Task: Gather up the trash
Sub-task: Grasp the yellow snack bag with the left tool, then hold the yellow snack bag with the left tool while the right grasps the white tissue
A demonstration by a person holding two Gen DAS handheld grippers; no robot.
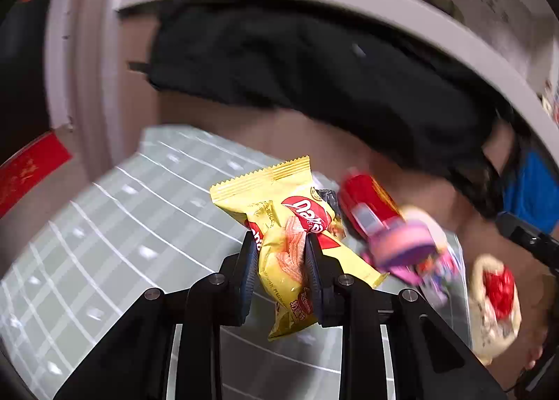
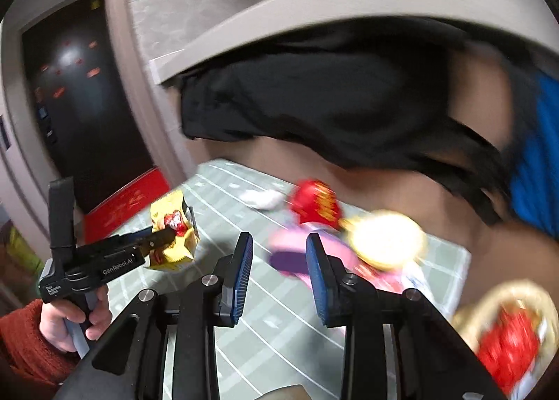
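While the left hand-held gripper (image 1: 281, 260) pinches the yellow snack bag (image 1: 290, 242) at centre frame, its long axis running bottom to top between the pads, we find the right hand-held gripper (image 2: 279, 260) parted and empty. In our judgement the right is nearer the remaining wrappers: the purple wrapper (image 2: 297, 253) lies just beyond its pads on the tabletop (image 2: 244, 323).

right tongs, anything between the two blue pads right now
No. In the right wrist view the right tongs stand open with nothing between them; only the green checked tablecloth and a blurred purple wrapper show beyond.
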